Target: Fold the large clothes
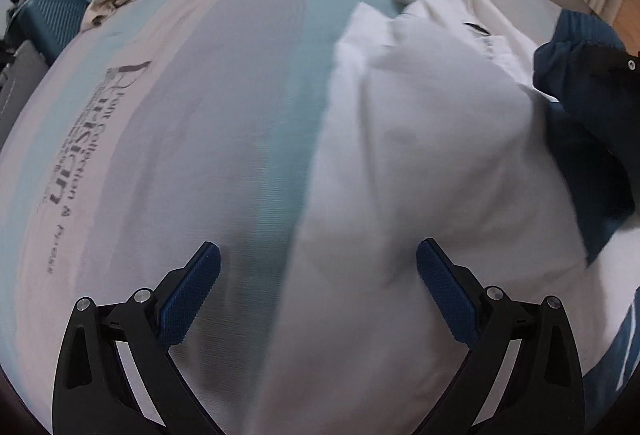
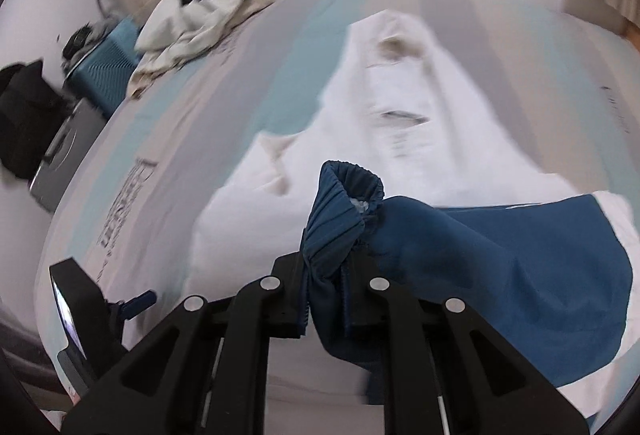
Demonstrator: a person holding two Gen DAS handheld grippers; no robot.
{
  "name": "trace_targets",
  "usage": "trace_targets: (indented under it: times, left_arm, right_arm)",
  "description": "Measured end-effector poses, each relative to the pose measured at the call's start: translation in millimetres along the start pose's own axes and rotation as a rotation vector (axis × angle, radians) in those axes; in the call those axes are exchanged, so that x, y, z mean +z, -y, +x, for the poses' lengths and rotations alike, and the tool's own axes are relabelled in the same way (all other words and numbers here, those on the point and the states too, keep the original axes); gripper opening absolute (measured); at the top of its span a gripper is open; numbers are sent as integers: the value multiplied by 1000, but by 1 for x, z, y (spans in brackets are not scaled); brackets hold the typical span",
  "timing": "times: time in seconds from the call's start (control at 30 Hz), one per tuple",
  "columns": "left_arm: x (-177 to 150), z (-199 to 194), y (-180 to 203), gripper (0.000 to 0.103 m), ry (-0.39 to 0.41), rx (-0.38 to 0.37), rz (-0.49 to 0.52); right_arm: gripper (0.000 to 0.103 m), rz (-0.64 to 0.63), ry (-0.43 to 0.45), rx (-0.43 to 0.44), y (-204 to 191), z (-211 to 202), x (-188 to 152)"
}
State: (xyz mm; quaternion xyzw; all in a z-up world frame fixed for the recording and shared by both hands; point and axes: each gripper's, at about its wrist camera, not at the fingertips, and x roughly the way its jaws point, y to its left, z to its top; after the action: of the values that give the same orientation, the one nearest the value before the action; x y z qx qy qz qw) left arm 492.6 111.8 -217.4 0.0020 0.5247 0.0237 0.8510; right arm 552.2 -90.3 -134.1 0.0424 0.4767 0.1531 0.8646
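A large white garment with dark blue sleeves point(image 1: 424, 139) lies spread on the bed; it also shows in the right wrist view point(image 2: 400, 107). My left gripper point(image 1: 318, 275) is open and empty, low over the garment's left edge. My right gripper point(image 2: 326, 275) is shut on the blue sleeve point(image 2: 500, 259) near its ribbed cuff point(image 2: 344, 203) and holds it lifted above the white body. The blue sleeve and the right gripper show at the right edge of the left wrist view point(image 1: 588, 107). Both views are motion-blurred.
The bed point(image 1: 168, 163) has a pale sheet with teal stripes and printed lettering. A pile of cream and black clothes point(image 2: 196, 19) lies at its far corner. A blue suitcase point(image 2: 108, 71) and a grey case point(image 2: 64, 155) stand beside the bed.
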Motion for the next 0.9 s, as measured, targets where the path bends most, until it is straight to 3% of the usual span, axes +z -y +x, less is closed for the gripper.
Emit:
trace_targets:
  times: [0.4, 0.63, 0.7, 0.73, 0.77, 0.83, 0.9]
  left_arm:
    - [4, -12, -50, 95, 37, 4, -62]
    - [-1, -13, -71, 95, 41, 7, -91]
    - [-1, -11, -74, 95, 40, 9, -93]
    - [0, -10, -74, 95, 38, 11, -93]
    - [0, -10, -75, 95, 37, 11, -96]
    - [2, -10, -76, 95, 38, 14, -104]
    - [5, -11, -78, 95, 41, 16, -109]
  right_arm:
    - [11, -72, -72, 68, -103, 47, -10]
    - [11, -87, -119, 72, -119, 84, -15]
    - [16, -89, -157, 89, -116, 95, -20]
    - [25, -86, -181, 101, -114, 101, -22]
    - [53, -77, -194, 133, -112, 103, -24]
    - [77, -38, -194, 241, -107, 98, -24]
    - [79, -38, -158, 270, -106, 85, -24]
